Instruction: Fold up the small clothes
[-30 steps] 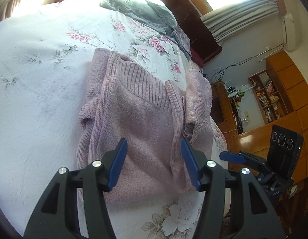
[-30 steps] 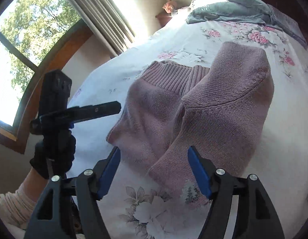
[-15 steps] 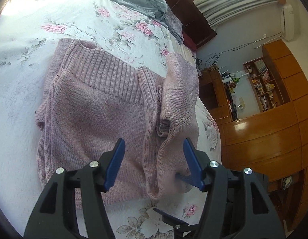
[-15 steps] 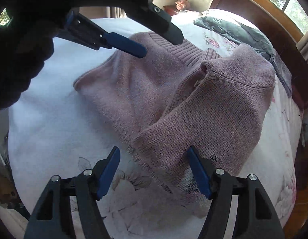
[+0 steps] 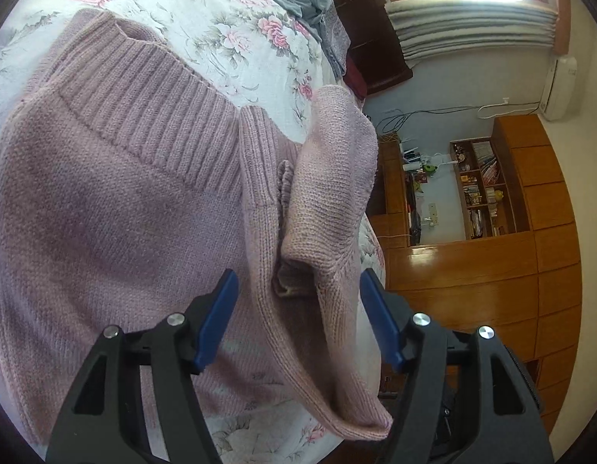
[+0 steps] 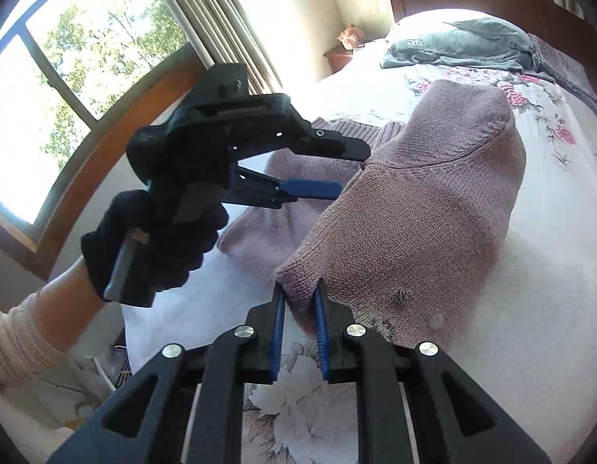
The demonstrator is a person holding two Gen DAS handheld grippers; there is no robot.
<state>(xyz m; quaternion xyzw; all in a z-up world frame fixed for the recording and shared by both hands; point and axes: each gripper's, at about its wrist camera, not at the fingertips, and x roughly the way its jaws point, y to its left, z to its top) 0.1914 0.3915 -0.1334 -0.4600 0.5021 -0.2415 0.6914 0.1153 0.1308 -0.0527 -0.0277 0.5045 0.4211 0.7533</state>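
Mid-fold on pink knit sweater (image 6: 414, 208) lying on floral bedspread (image 6: 550, 270): right gripper (image 6: 299, 328) pinching near sleeve-cuff corner, left gripper (image 5: 298, 321) spread, hovering over sweater's doubled-over side; next, probably carry cuff across body, left pinning.

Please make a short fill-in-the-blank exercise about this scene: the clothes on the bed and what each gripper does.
1. The right gripper is shut on a corner of the ____ knitted sweater.
2. The left gripper hovers over the sweater with its jaws ____.
3. The sweater lies on a bedspread printed with ____.
4. Near the headboard lies a ____ garment.

Missing words: pink; open; flowers; grey
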